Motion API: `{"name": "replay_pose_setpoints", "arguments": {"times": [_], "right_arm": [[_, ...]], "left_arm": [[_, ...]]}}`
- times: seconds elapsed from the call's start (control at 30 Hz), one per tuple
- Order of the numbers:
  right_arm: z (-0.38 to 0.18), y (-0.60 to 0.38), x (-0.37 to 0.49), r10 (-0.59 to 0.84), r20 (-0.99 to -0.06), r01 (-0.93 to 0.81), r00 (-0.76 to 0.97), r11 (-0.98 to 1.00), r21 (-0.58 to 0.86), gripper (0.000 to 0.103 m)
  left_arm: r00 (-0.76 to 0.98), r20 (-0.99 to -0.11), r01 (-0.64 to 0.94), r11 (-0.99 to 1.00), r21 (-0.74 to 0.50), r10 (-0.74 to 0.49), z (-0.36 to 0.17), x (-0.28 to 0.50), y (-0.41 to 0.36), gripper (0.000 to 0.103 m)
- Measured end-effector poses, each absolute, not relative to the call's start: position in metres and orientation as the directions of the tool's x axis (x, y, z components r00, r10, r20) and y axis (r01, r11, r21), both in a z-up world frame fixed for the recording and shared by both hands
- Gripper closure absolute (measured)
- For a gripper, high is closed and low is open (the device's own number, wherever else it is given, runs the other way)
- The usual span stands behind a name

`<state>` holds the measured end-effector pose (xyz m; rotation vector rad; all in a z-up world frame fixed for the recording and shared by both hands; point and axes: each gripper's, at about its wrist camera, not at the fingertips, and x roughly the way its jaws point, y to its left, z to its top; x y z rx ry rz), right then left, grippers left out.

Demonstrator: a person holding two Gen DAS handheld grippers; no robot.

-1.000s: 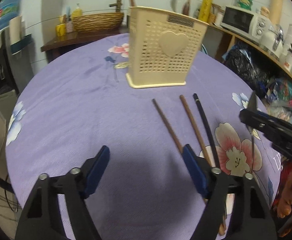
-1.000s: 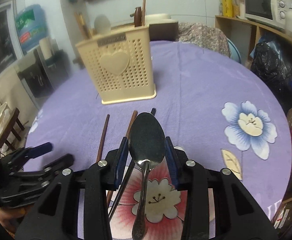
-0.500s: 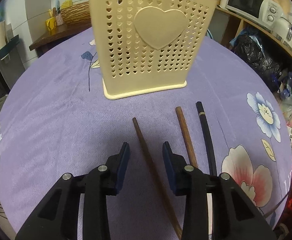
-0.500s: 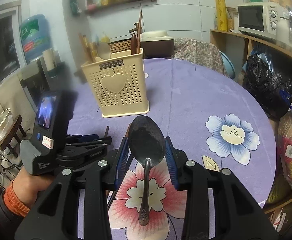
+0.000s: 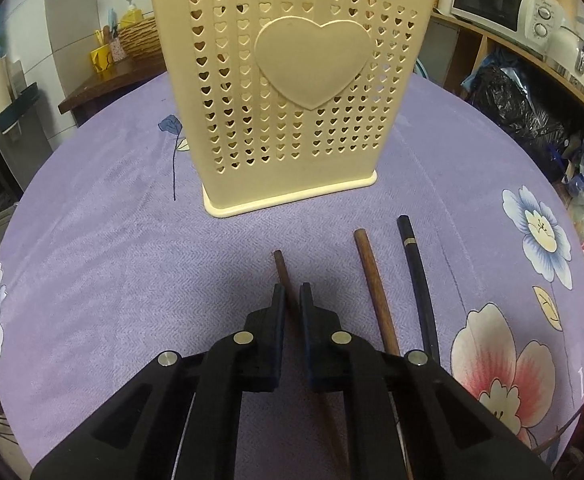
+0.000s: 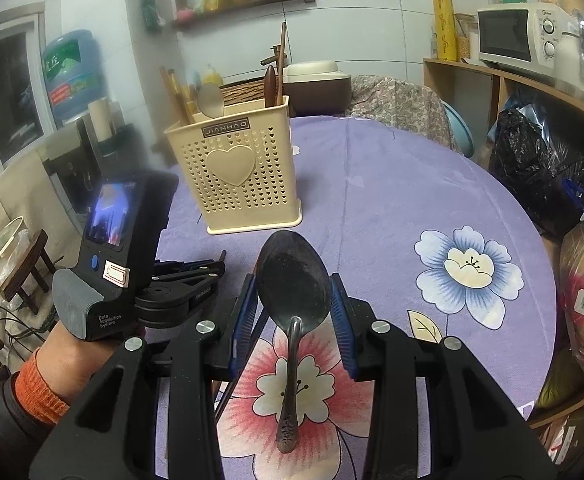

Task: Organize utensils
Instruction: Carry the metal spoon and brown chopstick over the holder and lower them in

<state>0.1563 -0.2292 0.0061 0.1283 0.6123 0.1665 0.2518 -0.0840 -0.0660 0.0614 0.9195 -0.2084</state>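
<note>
A cream perforated utensil holder [image 5: 287, 92] with a heart stands on the purple tablecloth; it also shows in the right wrist view [image 6: 243, 176], with a spoon and wooden utensils inside. Three chopsticks lie before it: a brown one [image 5: 281, 272], a thicker brown one [image 5: 372, 280] and a black one [image 5: 416, 276]. My left gripper [image 5: 289, 300] is shut on the leftmost brown chopstick, low on the cloth. My right gripper [image 6: 294, 300] is shut on the bowl of a metal spoon [image 6: 292, 280], held above the table, handle hanging down.
The round table [image 6: 392, 184] has floral prints. A microwave [image 6: 520, 36] sits on a shelf at right, bags [image 6: 532, 164] beside the table edge. My left hand with its gripper body [image 6: 119, 252] is left of the spoon.
My left gripper moved forward and down toward the holder and closed on the leftmost brown chopstick. My right gripper lifted and pulled back with the spoon.
</note>
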Motion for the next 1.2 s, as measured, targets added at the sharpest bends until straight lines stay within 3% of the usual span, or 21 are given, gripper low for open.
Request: {"name": "replay_pose_setpoints", "arguments": {"times": [0.23, 0.43, 0.63, 1.2], "right_arm": [[0.006, -0.231, 0.158, 0.207, -0.561, -0.127, 0.801, 0.976, 0.179, 0.066], [0.006, -0.235, 0.158, 0.242, -0.556, -0.150, 0.796, 0.967, 0.206, 0.066], [0.009, -0.236, 0.157, 0.294, -0.540, -0.189, 0.788, 0.952, 0.243, 0.066], [0.034, -0.231, 0.169, 0.380, -0.504, -0.278, 0.776, 0.923, 0.267, 0.067]], "left_arm": [[0.637, -0.740, 0.218, 0.971, -0.097, -0.217, -0.039, 0.237, -0.072, 0.096], [0.732, -0.612, 0.256, 0.953, -0.160, -0.299, 0.026, 0.202, -0.044, 0.096], [0.801, -0.512, 0.273, 0.950, -0.149, -0.310, 0.065, 0.171, -0.020, 0.097], [0.806, -0.477, 0.271, 0.935, -0.228, -0.350, 0.078, 0.170, 0.019, 0.097]]}}
